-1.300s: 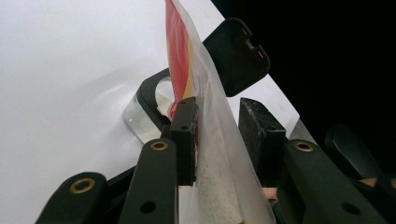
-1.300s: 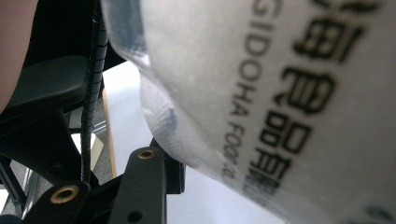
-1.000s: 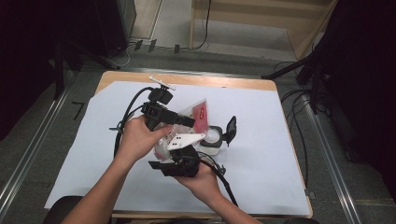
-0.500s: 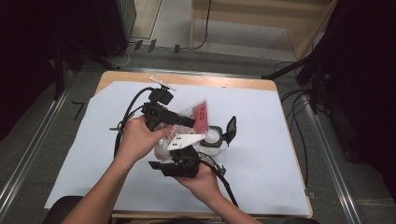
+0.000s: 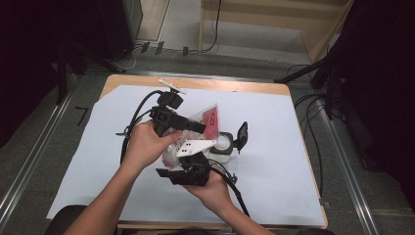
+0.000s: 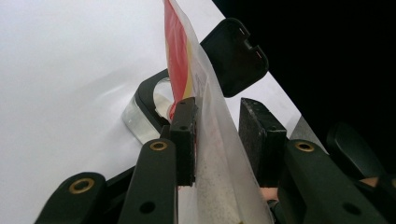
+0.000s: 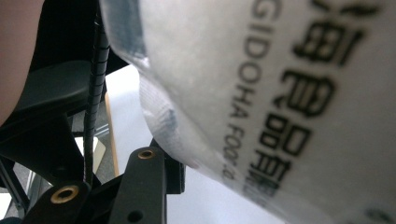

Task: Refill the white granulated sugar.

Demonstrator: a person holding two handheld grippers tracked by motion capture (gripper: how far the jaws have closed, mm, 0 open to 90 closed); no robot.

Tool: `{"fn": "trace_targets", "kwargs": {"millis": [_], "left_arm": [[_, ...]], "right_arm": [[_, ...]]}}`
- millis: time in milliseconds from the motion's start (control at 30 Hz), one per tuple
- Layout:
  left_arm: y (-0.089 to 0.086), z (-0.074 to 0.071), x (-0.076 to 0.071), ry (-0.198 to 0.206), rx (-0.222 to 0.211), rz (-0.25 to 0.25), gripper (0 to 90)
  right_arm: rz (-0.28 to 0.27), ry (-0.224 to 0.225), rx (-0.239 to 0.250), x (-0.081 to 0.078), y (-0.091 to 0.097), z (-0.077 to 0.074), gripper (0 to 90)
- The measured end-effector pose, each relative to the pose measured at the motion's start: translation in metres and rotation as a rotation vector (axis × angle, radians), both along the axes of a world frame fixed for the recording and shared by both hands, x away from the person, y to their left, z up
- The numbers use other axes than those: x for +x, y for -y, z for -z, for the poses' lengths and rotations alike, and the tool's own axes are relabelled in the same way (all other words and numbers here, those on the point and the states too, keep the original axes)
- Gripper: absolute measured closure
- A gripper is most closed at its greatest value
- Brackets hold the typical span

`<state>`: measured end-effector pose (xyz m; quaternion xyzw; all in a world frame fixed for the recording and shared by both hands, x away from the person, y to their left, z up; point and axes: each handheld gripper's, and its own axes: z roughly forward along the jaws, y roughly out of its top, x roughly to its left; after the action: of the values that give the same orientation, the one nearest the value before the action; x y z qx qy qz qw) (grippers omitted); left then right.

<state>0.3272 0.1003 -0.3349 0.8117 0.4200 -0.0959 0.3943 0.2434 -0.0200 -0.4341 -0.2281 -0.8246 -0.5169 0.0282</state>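
1. The table looks the same as a second ago.
2. The bag stays over the open container.
3. My left gripper pinches the bag; the right gripper I cannot tell. I think pouring is pending.

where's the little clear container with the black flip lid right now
In the high view the clear container sits on the white sheet right of table centre, lid open, just right of the bag held between both grippers.
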Motion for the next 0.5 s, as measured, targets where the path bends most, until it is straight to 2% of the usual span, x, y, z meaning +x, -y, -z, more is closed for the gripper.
{"fn": "trace_targets", "kwargs": {"millis": [500], "left_arm": [[-0.0001, 0.0001, 0.0005, -0.001, 0.004, 0.006, 68.1]], "right_arm": [[0.004, 0.008, -0.007, -0.0010, -0.0002, 0.0000, 63.2]]}}
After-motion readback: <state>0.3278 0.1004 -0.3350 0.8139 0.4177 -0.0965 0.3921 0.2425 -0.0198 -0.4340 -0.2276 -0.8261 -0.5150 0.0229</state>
